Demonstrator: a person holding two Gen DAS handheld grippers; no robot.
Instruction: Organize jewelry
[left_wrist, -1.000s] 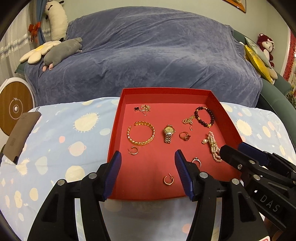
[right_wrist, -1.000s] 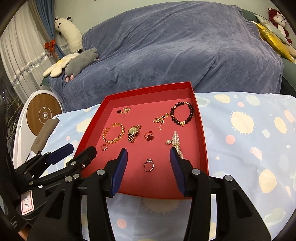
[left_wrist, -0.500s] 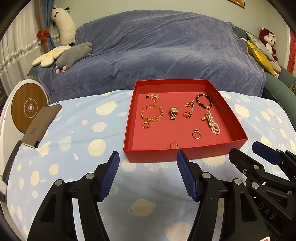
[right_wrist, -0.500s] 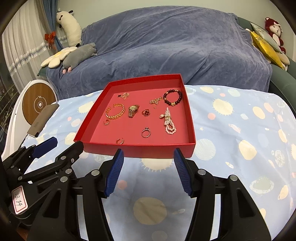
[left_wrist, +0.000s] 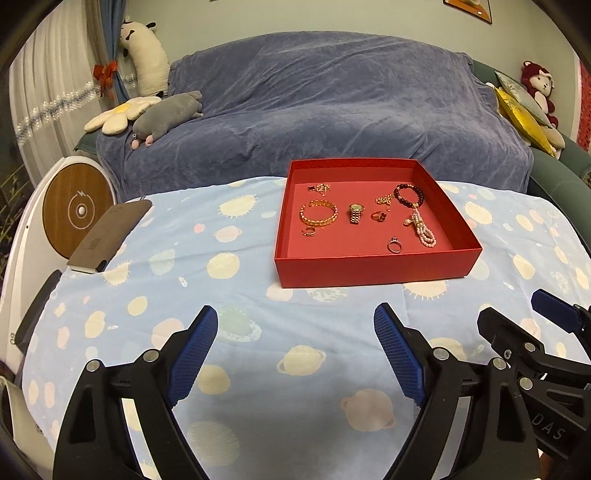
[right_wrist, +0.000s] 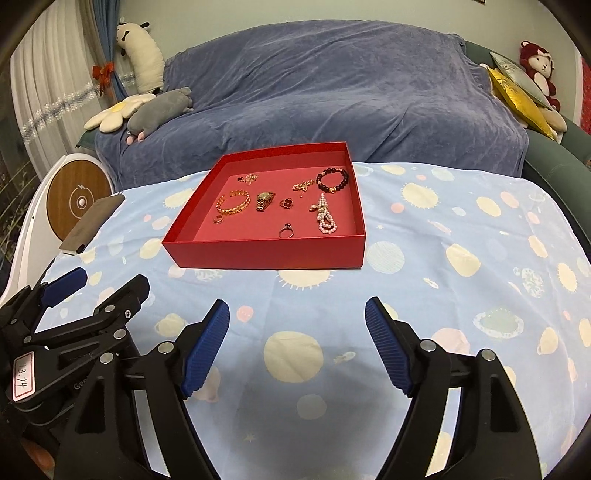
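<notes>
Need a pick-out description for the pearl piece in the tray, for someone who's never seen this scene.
Find the red tray on the planet-print cloth. Along its right side, in front of the dark bead bracelet, lies the pearl strand. It is the only pale, looped string of beads; everything nearby is gold or dark.

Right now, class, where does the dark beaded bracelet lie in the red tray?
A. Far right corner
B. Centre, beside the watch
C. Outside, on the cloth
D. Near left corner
A: the dark beaded bracelet lies in the far right corner of the red tray.
</notes>
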